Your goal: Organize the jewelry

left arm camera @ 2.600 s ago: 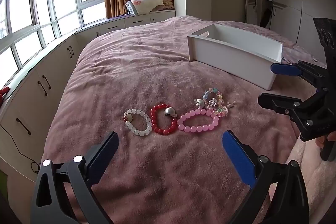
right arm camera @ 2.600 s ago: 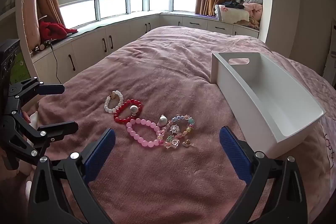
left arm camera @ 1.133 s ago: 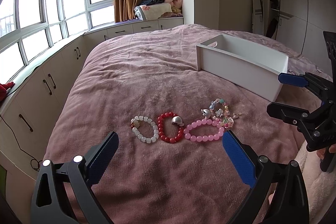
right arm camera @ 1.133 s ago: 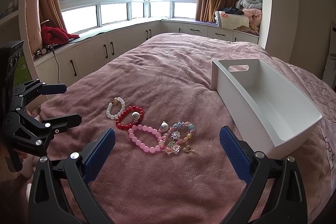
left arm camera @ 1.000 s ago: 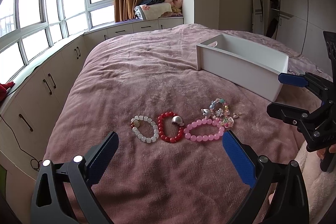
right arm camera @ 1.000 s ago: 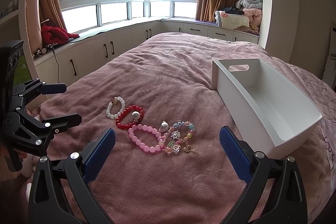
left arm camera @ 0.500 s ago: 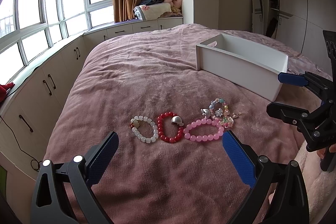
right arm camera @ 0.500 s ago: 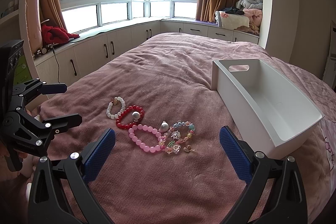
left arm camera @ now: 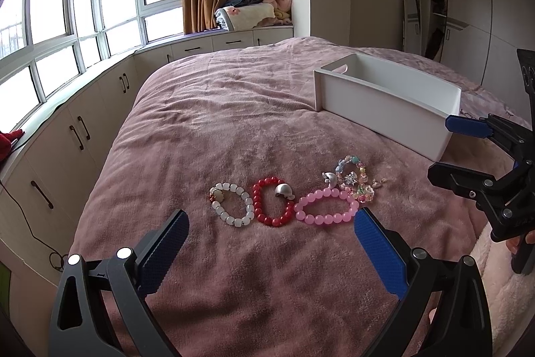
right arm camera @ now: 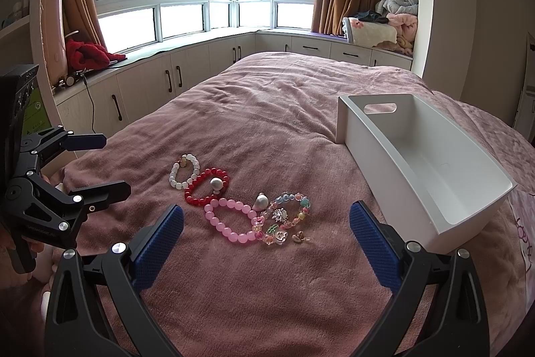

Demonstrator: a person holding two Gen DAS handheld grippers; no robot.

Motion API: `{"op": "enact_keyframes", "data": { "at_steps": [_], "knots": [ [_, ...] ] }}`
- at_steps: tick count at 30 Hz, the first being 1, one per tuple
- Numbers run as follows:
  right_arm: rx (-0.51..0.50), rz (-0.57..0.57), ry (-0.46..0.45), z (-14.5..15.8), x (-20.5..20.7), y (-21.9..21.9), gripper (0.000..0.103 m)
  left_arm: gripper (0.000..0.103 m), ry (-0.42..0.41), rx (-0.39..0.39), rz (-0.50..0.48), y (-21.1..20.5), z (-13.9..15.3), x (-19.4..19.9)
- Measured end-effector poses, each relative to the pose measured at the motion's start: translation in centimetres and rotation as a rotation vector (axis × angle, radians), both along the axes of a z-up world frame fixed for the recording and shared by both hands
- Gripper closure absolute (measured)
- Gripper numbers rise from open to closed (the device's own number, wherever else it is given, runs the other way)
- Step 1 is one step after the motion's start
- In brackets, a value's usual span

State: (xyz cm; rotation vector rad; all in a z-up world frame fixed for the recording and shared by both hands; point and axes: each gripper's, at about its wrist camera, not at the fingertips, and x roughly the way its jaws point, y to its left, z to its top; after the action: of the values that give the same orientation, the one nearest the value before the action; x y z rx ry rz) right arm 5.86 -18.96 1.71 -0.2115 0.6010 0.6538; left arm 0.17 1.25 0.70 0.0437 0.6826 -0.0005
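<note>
Four bracelets lie in a row on the pink bed (left arm camera: 234,109), largest surface in view. Beyond them sits the white bin (right arm camera: 414,166). Left hand-held gripper (left arm camera: 271,251) and right hand-held gripper (right arm camera: 265,238) hover with jaws spread apart, gripping nothing. Pink bracelet (left arm camera: 326,206), red bracelet (left arm camera: 271,206), white bracelet (left arm camera: 231,204) and multicolored charm bracelet (right arm camera: 289,211) touch side by side.
</note>
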Motion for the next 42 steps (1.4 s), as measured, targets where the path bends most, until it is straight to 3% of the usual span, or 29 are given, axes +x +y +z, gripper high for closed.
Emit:
{"op": "enact_keyframes", "data": {
  "at_steps": [6,15,19,25,29,42],
  "knots": [
    [-0.002,-0.002,0.000,-0.1,0.1,0.1,0.005,0.003,0.012,0.000,0.022,0.6,-0.3,0.1],
    [-0.011,-0.035,0.050,-0.8,1.8,0.1,0.006,0.003,0.078,0.038,0.089,1.4,-3.0,1.9],
    [-0.006,-0.045,0.111,-1.6,3.1,0.0,0.016,0.003,0.137,0.034,0.083,1.7,-4.4,3.3],
    [-0.040,-0.068,0.162,-2.8,4.7,0.4,0.026,0.003,0.141,0.022,0.104,2.3,-5.3,4.8],
    [-0.081,-0.074,0.200,-3.9,5.8,0.8,0.039,0.003,0.149,-0.016,0.135,3.3,-5.6,6.0],
    [-0.199,-0.121,0.327,-8.1,9.8,1.6,0.055,0.003,0.185,-0.108,0.160,5.9,-7.6,9.5]
  ]
}}
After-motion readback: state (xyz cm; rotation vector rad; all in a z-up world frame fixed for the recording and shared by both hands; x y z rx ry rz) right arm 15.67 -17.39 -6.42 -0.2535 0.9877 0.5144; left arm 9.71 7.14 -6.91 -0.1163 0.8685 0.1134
